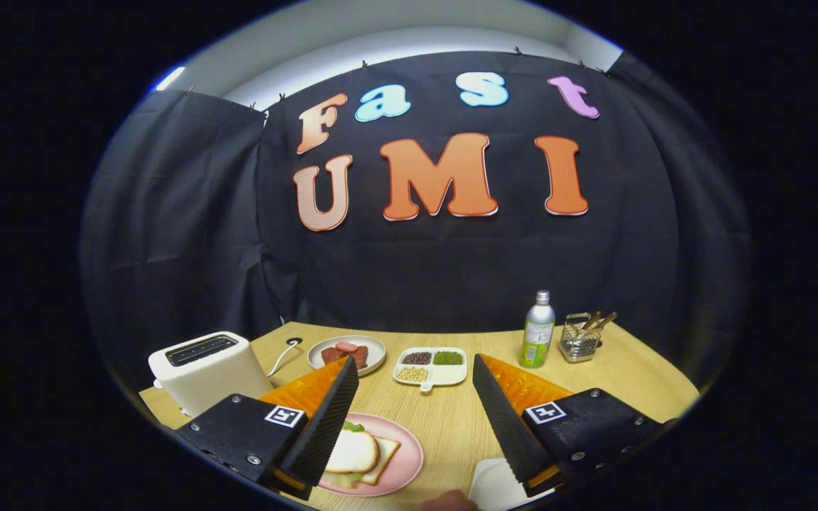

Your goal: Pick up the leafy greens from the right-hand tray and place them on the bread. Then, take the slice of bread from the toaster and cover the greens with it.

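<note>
The gripper (415, 397) hangs wide open and empty above the table (451, 426), bread (353, 453) already capping the greens (353, 426) on the pink plate (409, 461) by its left finger; best to withdraw straight up, leaving the stack square.

Two bread slices (359, 454) are stacked flat on a pink plate (409, 461), green leaves (353, 426) peeking out at 12 o'clock; a white toaster (206, 369) is seen at 10 o'clock.
</note>
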Demonstrator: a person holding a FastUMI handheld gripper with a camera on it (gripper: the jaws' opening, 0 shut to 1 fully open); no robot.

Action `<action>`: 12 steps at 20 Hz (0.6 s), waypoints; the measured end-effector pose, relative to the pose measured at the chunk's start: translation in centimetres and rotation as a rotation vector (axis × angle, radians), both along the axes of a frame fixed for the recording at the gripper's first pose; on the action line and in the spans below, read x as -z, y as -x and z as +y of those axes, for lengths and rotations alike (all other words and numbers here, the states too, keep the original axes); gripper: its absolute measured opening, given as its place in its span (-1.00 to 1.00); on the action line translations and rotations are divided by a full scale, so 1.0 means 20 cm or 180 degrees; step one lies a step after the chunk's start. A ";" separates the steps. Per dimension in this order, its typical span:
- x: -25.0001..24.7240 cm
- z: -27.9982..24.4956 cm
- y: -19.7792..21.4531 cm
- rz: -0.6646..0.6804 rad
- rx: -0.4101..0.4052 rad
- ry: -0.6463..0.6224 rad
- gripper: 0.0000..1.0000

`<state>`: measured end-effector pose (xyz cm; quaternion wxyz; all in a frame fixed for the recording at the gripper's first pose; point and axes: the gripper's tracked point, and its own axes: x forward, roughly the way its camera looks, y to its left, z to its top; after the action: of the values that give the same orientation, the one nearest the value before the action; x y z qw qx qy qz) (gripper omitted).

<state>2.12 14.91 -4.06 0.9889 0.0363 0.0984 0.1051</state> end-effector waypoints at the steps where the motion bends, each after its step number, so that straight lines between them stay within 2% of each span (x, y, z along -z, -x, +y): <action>1: -0.02 0.00 0.01 -0.0089 0.0029 0.0020 0.94; 12: -0.17 0.04 0.05 -0.0671 0.0024 0.0199 0.95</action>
<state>1.13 15.81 -0.64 0.9948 -0.0054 -0.0032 0.1015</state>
